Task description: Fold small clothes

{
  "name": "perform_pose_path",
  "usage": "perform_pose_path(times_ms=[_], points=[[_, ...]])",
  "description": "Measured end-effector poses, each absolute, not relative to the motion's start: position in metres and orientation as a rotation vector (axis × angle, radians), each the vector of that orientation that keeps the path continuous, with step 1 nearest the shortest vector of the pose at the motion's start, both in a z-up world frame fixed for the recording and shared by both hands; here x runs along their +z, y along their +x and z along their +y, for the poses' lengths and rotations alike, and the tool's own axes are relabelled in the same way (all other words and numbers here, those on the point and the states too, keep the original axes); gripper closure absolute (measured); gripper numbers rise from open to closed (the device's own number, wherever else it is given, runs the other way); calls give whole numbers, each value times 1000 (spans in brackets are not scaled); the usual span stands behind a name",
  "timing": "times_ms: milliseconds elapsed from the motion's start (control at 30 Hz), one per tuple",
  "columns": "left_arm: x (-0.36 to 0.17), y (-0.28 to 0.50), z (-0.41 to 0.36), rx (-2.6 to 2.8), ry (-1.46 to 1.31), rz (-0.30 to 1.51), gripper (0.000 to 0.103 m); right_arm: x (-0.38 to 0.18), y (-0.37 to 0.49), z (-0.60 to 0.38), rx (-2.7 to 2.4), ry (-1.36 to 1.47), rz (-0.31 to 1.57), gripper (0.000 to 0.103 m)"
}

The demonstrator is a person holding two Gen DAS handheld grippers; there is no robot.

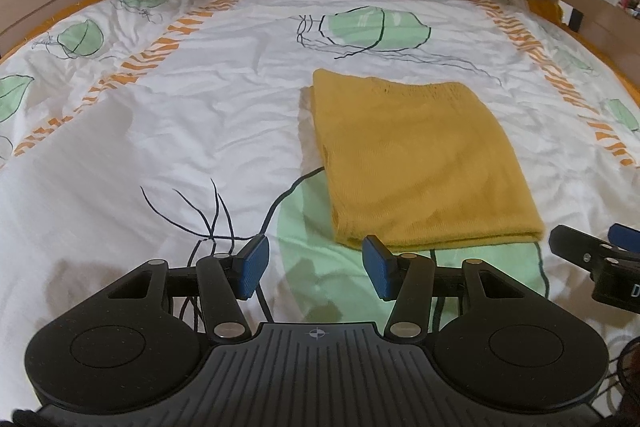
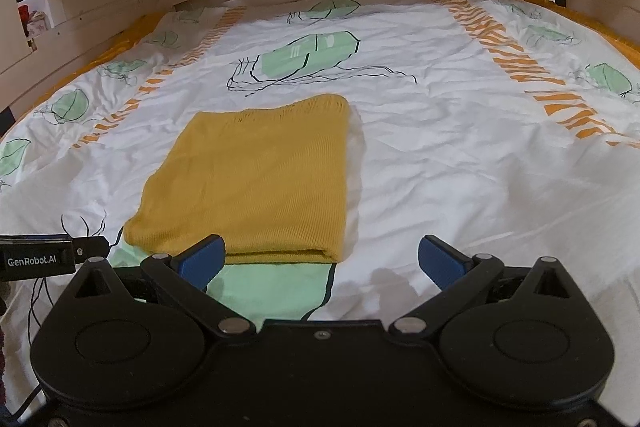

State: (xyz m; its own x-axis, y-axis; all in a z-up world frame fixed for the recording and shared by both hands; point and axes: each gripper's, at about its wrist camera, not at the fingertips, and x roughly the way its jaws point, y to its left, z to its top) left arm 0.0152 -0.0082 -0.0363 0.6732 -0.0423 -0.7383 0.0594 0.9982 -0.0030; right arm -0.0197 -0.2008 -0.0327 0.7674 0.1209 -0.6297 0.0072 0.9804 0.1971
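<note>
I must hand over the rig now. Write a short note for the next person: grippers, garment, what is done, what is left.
Left gripper: open, empty, just short of the yellow knit garment.
Right gripper: open, empty, at the garment's near edge.
Garment: lies on the bedspread, folded into a neat rectangle, layered edge toward the grippers.
Done: it looks folded.
Left: perhaps one more fold, or set it aside; no other clothes in view.

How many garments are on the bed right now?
1: a folded yellow knit garment lying flat mid-bed on the leaf-print duvet, just beyond both open hand-held grippers. Bed areas outside the views may hold more.
</note>
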Motion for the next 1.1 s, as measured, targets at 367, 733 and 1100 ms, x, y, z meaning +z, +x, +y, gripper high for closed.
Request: perform_pose_path(times_ms=[367, 733, 1100], points=[[-40, 15, -9, -62, 21, 850, 53, -34, -18, -200, 62, 206, 709, 1], [-40, 15, -7, -60, 18, 856, 53, -35, -18, -200, 57, 207, 717, 1], [-40, 15, -5, -62, 14, 858, 53, -36, -16, -200, 55, 204, 729, 1]])
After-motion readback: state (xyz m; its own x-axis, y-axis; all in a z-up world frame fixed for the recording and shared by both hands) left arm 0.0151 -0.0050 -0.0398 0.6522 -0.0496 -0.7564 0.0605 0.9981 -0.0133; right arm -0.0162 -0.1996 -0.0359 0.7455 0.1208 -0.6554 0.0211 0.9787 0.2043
